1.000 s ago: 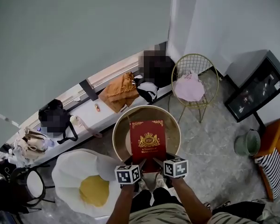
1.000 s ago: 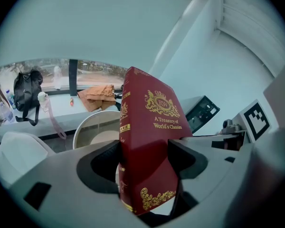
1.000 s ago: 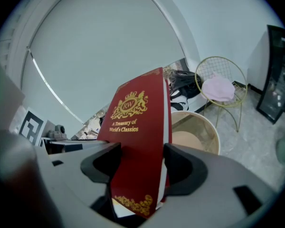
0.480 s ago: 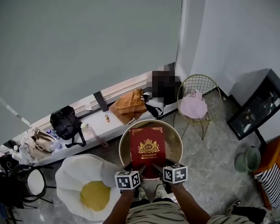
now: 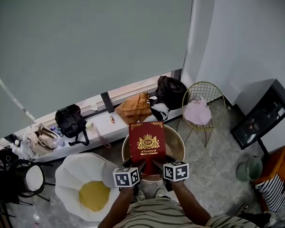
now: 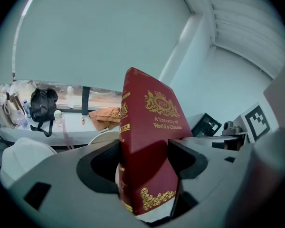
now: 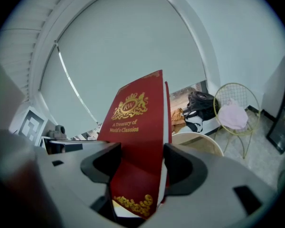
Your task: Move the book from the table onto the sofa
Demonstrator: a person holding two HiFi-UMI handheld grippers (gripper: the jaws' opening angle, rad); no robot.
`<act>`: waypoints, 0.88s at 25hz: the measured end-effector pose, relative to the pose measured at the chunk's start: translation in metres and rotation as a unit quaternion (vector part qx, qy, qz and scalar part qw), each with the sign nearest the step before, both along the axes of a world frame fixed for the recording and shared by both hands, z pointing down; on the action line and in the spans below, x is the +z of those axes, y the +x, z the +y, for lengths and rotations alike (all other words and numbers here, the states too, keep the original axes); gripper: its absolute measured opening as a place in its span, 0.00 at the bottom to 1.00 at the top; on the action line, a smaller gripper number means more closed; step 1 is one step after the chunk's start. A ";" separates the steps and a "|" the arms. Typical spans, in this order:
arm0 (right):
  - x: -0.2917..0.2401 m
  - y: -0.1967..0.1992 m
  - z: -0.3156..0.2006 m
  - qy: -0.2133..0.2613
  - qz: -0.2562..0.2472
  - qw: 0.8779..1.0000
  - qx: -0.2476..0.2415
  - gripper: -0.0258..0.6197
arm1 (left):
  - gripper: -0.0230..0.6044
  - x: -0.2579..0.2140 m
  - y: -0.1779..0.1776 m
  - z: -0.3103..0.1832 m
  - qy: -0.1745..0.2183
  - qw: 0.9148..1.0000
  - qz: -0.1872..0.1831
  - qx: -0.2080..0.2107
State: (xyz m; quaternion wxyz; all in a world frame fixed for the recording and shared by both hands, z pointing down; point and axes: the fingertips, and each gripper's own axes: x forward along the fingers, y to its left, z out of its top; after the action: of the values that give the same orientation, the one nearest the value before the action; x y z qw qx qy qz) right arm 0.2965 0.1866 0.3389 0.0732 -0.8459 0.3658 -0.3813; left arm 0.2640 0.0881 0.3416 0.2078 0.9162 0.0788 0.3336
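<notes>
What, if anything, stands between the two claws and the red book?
Nothing visible does. The left claw and the right claw are each shut directly on the near end of the red book, side by side. They hold it tilted up over the round table.

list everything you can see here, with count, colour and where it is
book: 1, red with gold print, held above the table
table: 1, round, pale, under the book
chair: 1, gold wire, right of the table
cloth: 1, pink, on the chair
bags: 2, black, on the ledge
ledge: 1, white, along the wall
orange bundle: 1, on the ledge
egg cushion: 1, white with yellow centre, left of the table
cabinet: 1, black, far right
bucket: 1, green, on the floor at right
left gripper: shut on the book
right gripper: shut on the book
</notes>
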 end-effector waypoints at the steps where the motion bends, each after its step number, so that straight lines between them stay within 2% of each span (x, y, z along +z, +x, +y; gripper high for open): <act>1: -0.002 -0.001 -0.001 0.001 0.002 1.000 -0.003 0.51 | 0.55 -0.002 -0.001 -0.001 0.001 1.000 0.003 -0.003; 6: -0.012 -0.005 -0.015 0.006 0.015 1.000 -0.027 0.51 | 0.55 -0.011 -0.011 -0.013 0.002 0.999 0.016 -0.030; 12: -0.022 -0.011 -0.041 0.011 0.026 0.997 -0.078 0.51 | 0.55 -0.022 -0.027 -0.036 0.003 0.996 0.027 -0.084; 17: -0.029 -0.022 -0.074 0.017 0.030 0.989 -0.141 0.51 | 0.55 -0.029 -0.049 -0.062 0.009 0.989 0.033 -0.144; 22: -0.025 -0.047 -0.113 0.022 0.024 0.977 -0.211 0.51 | 0.55 -0.026 -0.085 -0.091 0.011 0.977 0.025 -0.211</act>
State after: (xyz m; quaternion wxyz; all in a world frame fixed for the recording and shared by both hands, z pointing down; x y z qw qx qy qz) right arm 0.2491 0.0739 0.3136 0.0008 -0.7565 0.5462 -0.3597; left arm 0.1791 -0.0028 0.3153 0.2612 0.9225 -0.1145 0.2599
